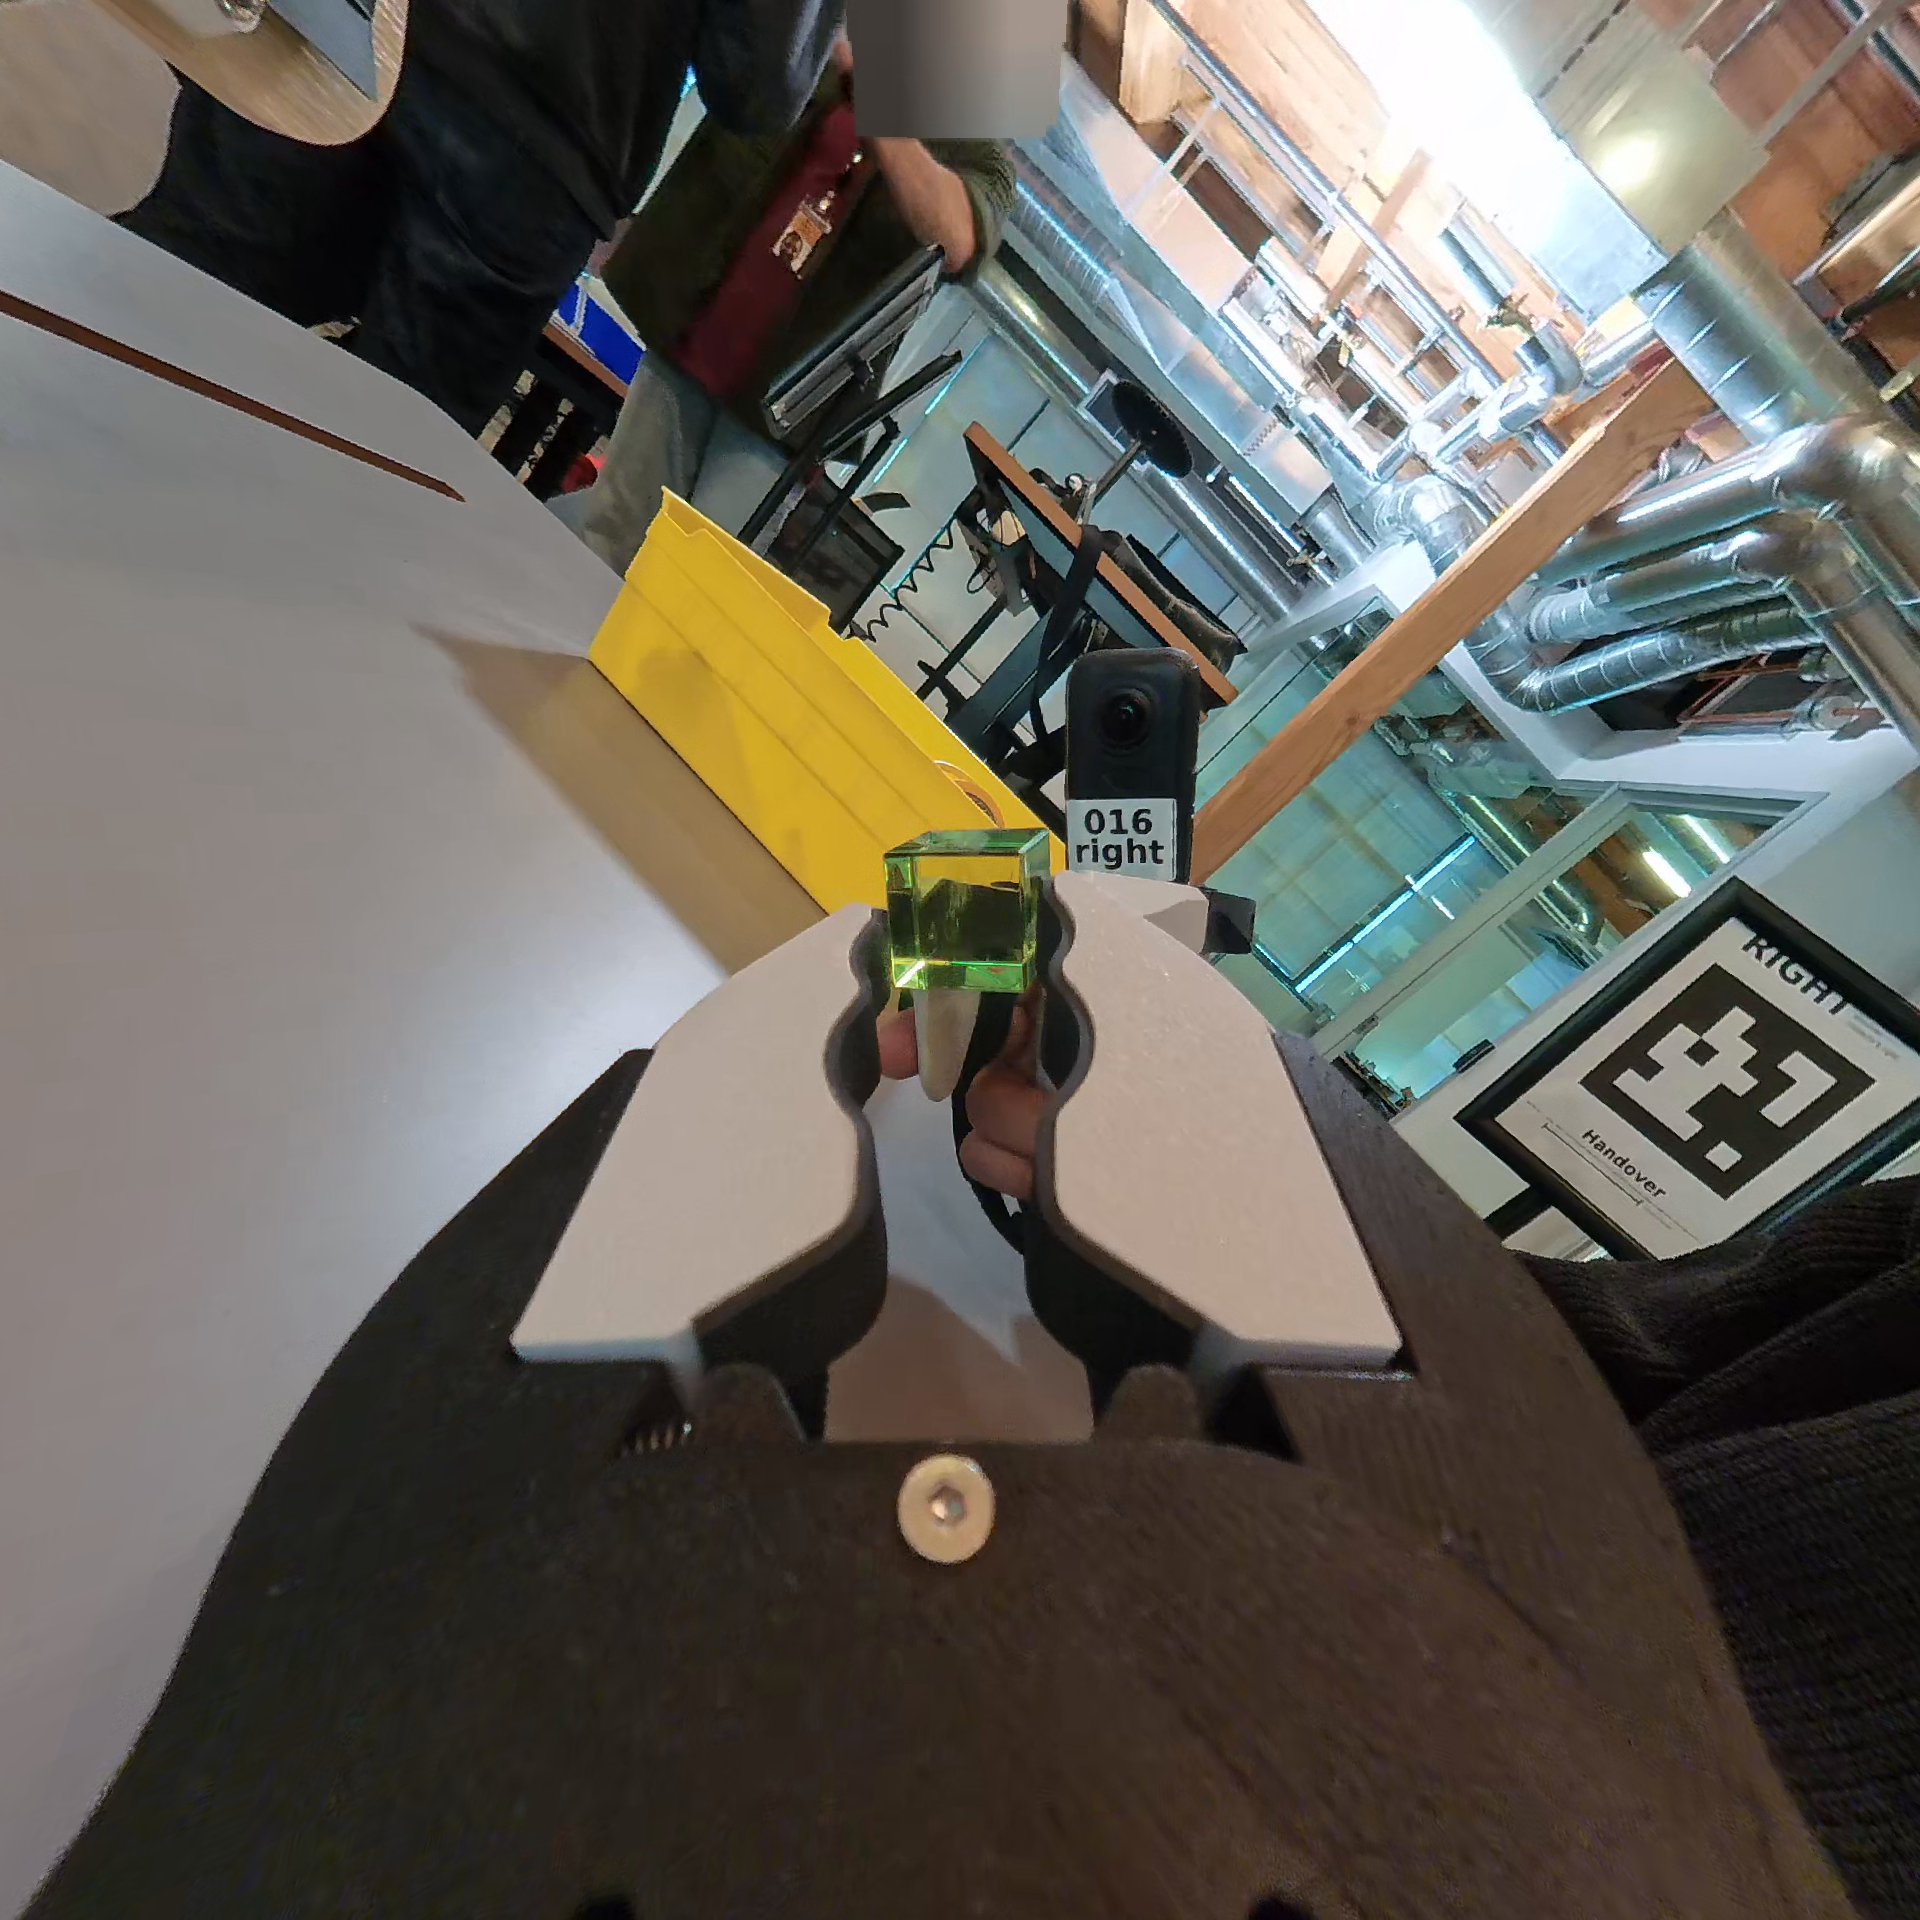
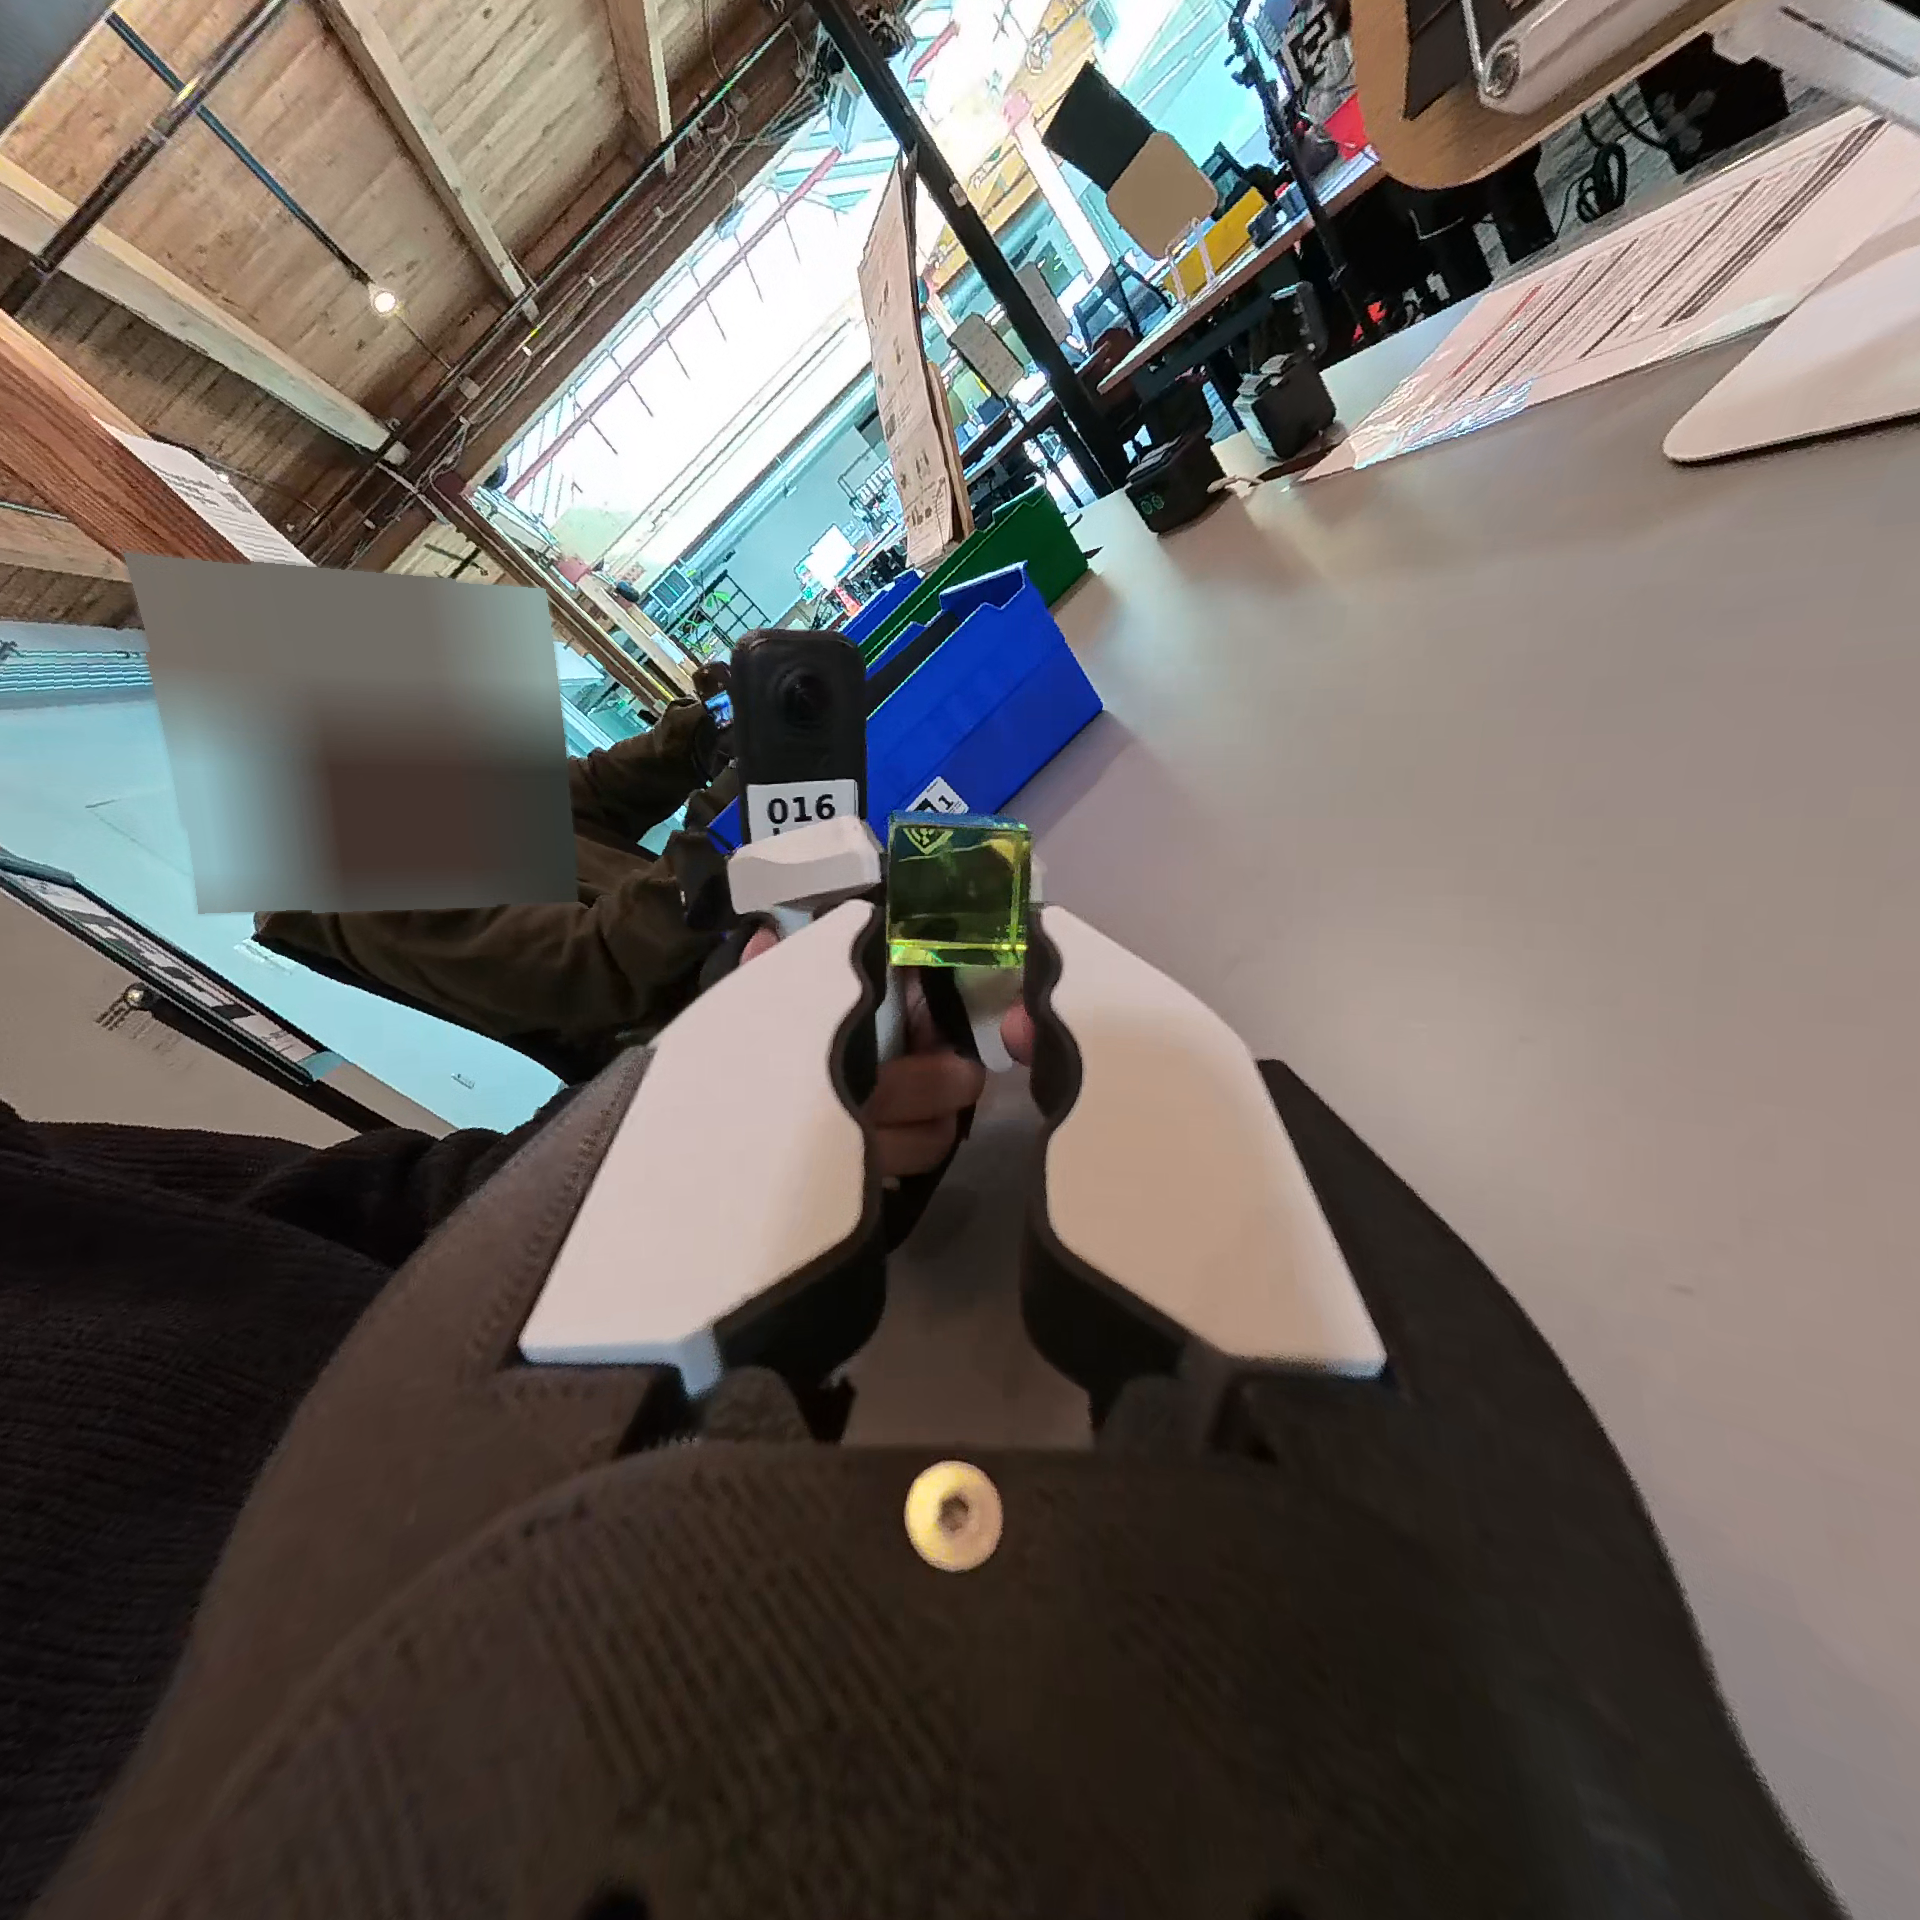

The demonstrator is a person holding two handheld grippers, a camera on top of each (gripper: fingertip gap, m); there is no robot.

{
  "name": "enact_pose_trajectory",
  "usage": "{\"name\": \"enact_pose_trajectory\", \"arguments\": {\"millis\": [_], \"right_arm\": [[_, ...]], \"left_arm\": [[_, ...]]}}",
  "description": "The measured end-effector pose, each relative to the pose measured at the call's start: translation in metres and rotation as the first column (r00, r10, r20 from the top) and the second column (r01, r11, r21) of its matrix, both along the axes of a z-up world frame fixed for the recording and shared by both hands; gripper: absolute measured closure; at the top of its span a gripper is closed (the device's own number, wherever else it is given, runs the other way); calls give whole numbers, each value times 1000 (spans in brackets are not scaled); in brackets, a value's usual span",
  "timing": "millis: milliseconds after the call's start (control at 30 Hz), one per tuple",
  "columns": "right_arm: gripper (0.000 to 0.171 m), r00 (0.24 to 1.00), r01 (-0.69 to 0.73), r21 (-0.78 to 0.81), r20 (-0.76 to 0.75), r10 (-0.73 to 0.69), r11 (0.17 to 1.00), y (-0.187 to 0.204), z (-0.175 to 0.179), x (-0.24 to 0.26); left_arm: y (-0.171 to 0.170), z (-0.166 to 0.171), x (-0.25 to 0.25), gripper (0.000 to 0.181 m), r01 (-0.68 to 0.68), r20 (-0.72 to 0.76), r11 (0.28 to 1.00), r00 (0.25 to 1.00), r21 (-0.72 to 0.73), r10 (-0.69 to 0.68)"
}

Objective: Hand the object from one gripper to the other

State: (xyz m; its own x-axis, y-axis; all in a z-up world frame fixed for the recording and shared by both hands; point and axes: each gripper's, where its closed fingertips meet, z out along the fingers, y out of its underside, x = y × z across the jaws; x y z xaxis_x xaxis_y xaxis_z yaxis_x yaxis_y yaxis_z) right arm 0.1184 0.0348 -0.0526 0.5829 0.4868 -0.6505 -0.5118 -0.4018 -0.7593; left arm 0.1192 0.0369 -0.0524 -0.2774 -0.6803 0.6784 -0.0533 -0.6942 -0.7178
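Note:
A clear green cube [image 1: 961,914] sits between the fingertips of my left gripper [image 1: 964,920], whose pads press its left and right sides. In the right wrist view the same cube [image 2: 958,896] sits between the tips of my right gripper [image 2: 958,925], which also closes on its sides. The two grippers face each other tip to tip above the grey table [image 1: 260,831]. A finger of the right gripper [image 1: 940,1039] shows under the cube in the left wrist view. The left gripper's finger [image 2: 800,873] shows beside the cube in the right wrist view.
A yellow bin [image 1: 748,727] stands on the table behind the cube. A blue bin [image 2: 977,707] and a green bin [image 2: 997,551] stand on the other side. A framed marker sign [image 1: 1714,1091], small black devices [image 2: 1174,488], a paper sheet [image 2: 1610,301] and a standing person [image 1: 582,208] are nearby. My two grippers' fingertips are within a few centimetres of each other.

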Motion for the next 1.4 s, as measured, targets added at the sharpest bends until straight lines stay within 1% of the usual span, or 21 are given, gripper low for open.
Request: {"name": "enact_pose_trajectory", "arguments": {"millis": [267,367,467,567,633,700,733,800,833,867,933,1000,1100,1167,1233,1300,1333,1400], "right_arm": [[146,998,19,2,54,-19,1000,0,0,1],[145,988,68,-3,138,-66,998,1,-4,7],[145,957,134,4,259,-130,991,2,-7,20],[145,907,173,5,389,-161,985,2,-13,28],[146,877,179,2,452,-161,984,2,-18,27],[146,837,177,-1,526,-150,984,3,-24,24],[146,808,177,1,571,-146,984,3,-27,22],[146,732,178,14,666,-142,984,3,-32,21],[146,686,179,22,714,-141,984,3,-35,20],[146,637,177,32,758,-139,984,3,-38,20],[146,531,168,52,837,-135,984,3,-42,18],[146,418,149,72,899,-129,986,2,-46,16],[146,243,104,99,962,-122,990,1,-51,10],[146,151,73,108,981,-118,991,1,-54,6],[146,81,48,114,990,-117,992,0,-56,2],[146,35,30,118,992,-119,993,0,-57,0],[146,22,25,119,993,-120,993,0,-57,0],[145,15,19,119,993,-120,993,-1,-58,-1]], "left_arm": [[-1,1,0,153,20,6,999,1000,-26,-20],[3,-4,2,152,-11,-26,1000,1000,-18,11],[12,-11,2,125,-66,-79,998,995,19,67],[9,-20,4,100,-41,-154,996,987,78,53],[8,-27,6,92,-33,-202,992,978,122,57],[6,-33,6,94,-23,-238,987,969,157,60],[5,-35,6,97,-13,-252,985,966,171,57],[4,-37,5,111,4,-269,983,962,182,46],[3,-37,4,120,15,-270,986,962,167,31],[2,-36,3,124,30,-265,991,964,133,6],[3,-35,2,127,45,-254,998,967,48,-32],[5,-41,1,128,57,-278,998,959,11,-51],[5,-50,1,133,67,-332,997,942,43,-49],[3,-54,1,136,81,-358,995,932,57,-55],[1,-58,1,139,88,-378,994,924,66,-57],[0,-61,1,145,93,-389,993,919,76,-56],[0,-61,1,150,95,-393,992,918,85,-54],[0,-62,0,151,101,-401,990,914,97,-54]]}}
